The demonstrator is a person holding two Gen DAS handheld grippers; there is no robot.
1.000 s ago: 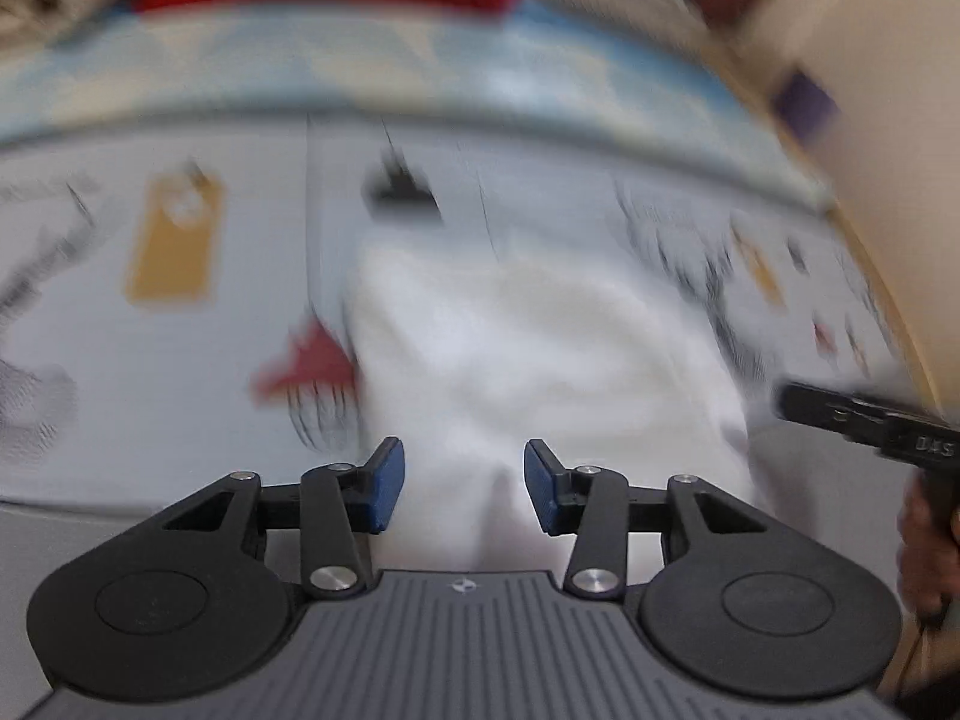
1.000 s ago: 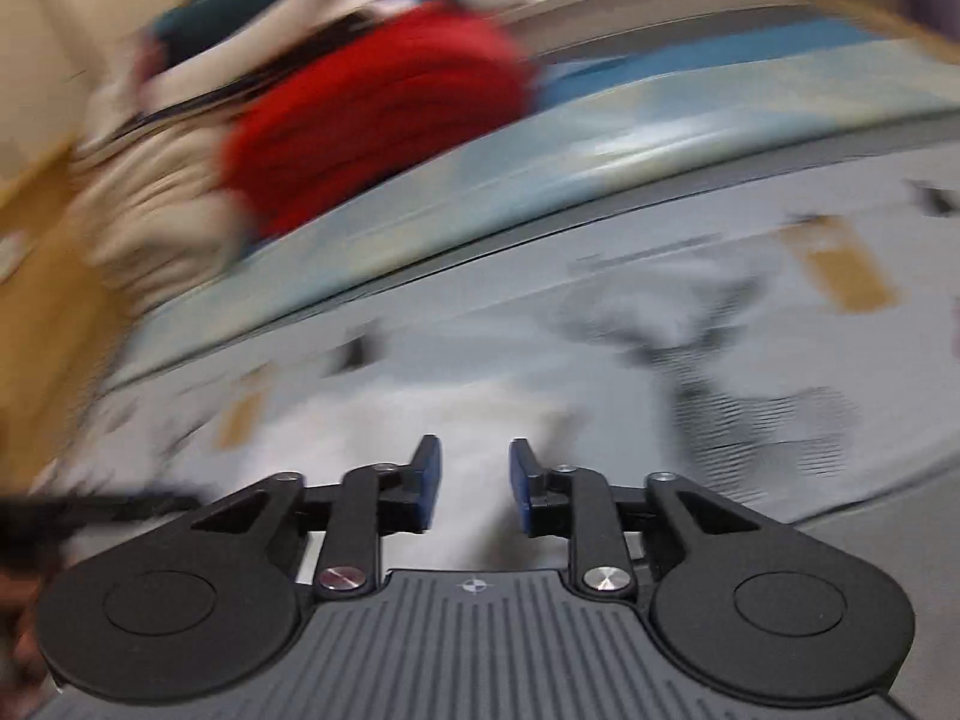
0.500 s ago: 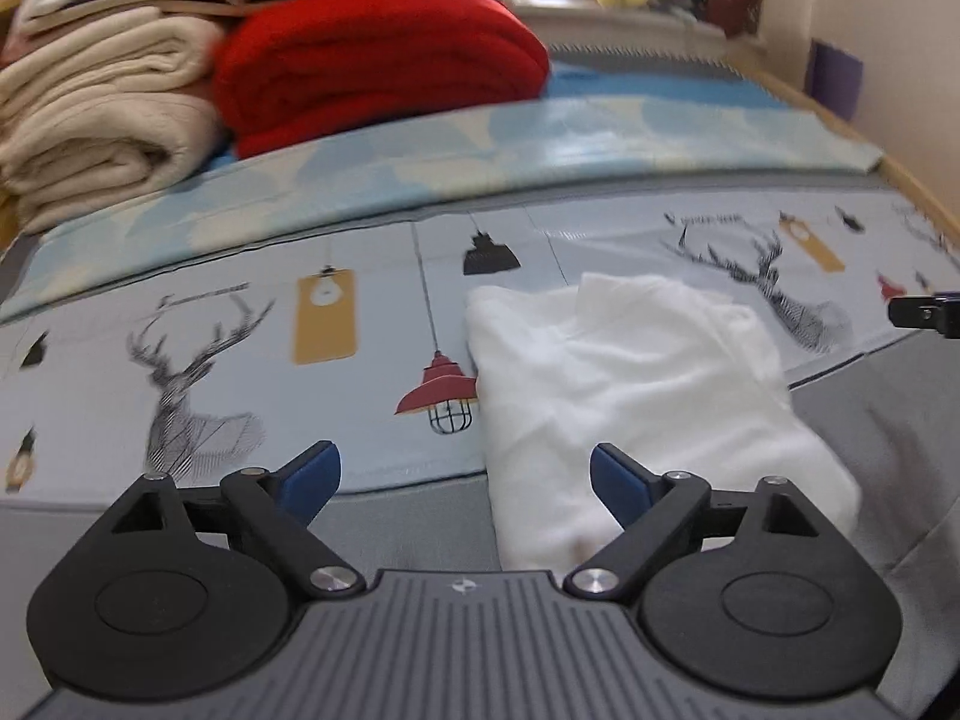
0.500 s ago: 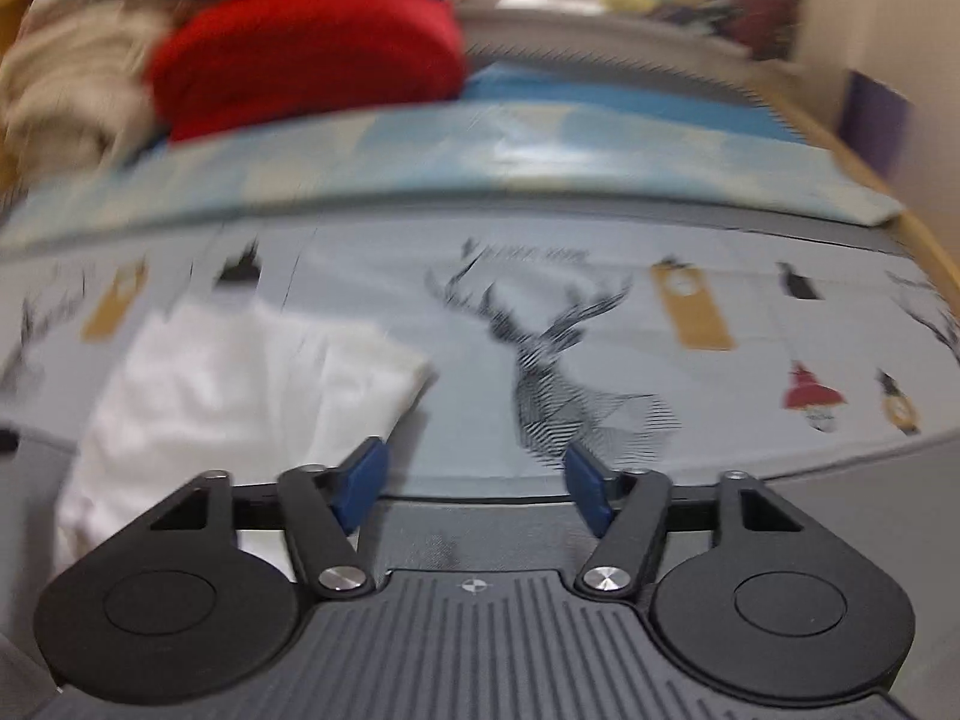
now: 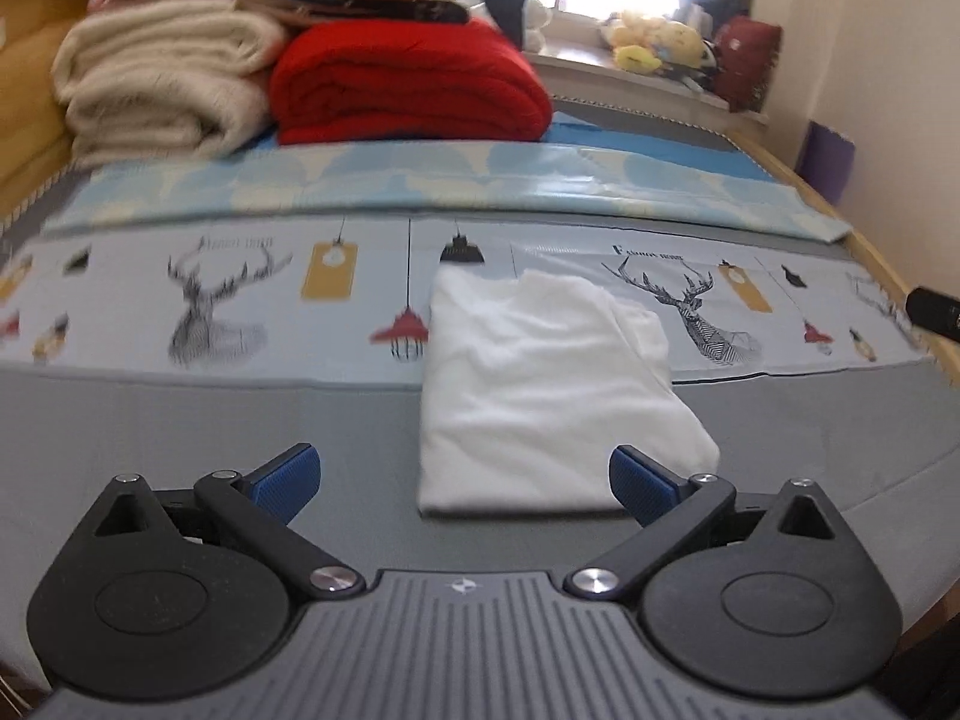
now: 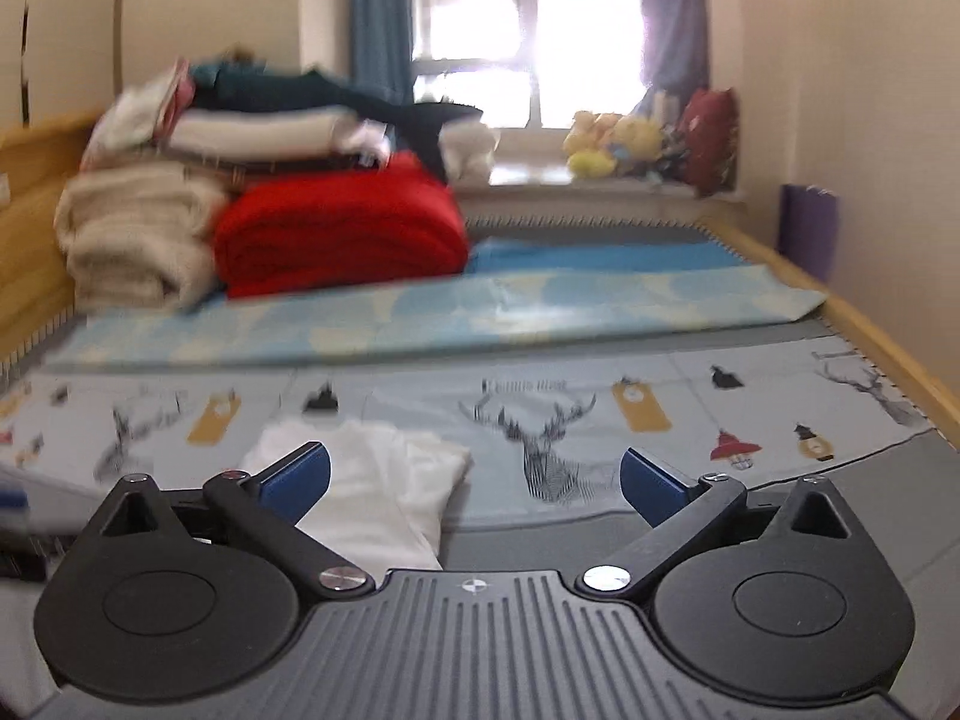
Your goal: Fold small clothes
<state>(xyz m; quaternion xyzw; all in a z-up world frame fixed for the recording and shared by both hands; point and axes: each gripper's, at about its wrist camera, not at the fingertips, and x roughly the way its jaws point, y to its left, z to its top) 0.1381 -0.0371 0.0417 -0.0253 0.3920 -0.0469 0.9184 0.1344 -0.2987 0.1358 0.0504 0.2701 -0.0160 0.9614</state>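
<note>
left wrist view: the left gripper [image 5: 465, 483] has its two blue fingers [image 5: 287, 474] spread wide apart, and they hold nothing. a folded white cloth [image 5: 552, 396] lies flat on the bed, just past the gripper and a bit toward its right finger. the cloth sits partly on the grey sheet [image 5: 180, 420] and partly on the deer sheet [image 5: 210, 294], which has deer and lamps drawn on it. behind that is a light blue sheet [image 5: 420, 186]. at the back there is a red blanket [image 5: 408, 90] next to a cream blanket [image 5: 162, 90], with more folded things stacked on top. yellow soft toys [image 5: 648, 42] sit by the window. a black piece shows at the far right edge, too little of it to tell what it is.

right wrist view: the right gripper [image 6: 474, 480] also has its jaws wide, and it holds nothing. the white cloth [image 6: 384, 492] lies low on the left, partly behind the left blue finger [image 6: 297, 474]. the deer sheet [image 6: 600, 414] runs across the middle. the red blanket [image 6: 342, 228] and cream blanket [image 6: 132, 234] are at the back left. the window [image 6: 528, 60] is bright, with curtains on both sides.
</note>
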